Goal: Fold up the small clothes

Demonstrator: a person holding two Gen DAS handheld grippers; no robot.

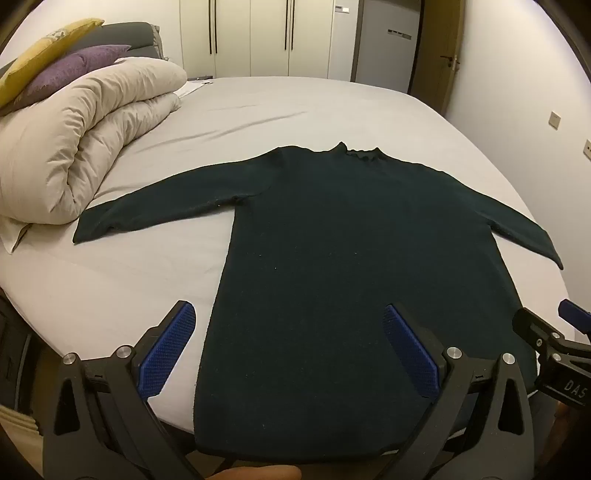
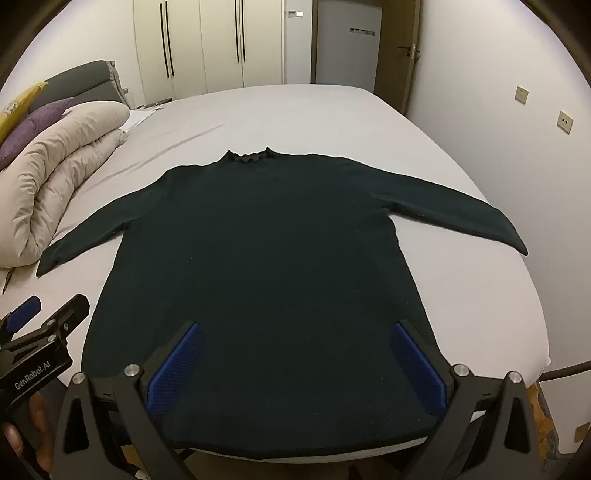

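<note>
Sweater, dark green, long-sleeved, laid flat on a bed; two tongs over its hem.

Sweater lies face-flat on the pale grey bed, collar at the far end, hem at the near edge, both sleeves spread outward. Left tongs gape wide above the sweater's near left part, one blue pad over bare sheet just left of the sweater's side edge, nothing between them. Right tongs gape wide above the sweater's hem, holding nothing. Rolled beige duvet sits left of the sweater, touching the left cuff; purple pillow and yellow pillow lie beyond the duvet. White wardrobe stands far behind the sweater's collar.
</note>
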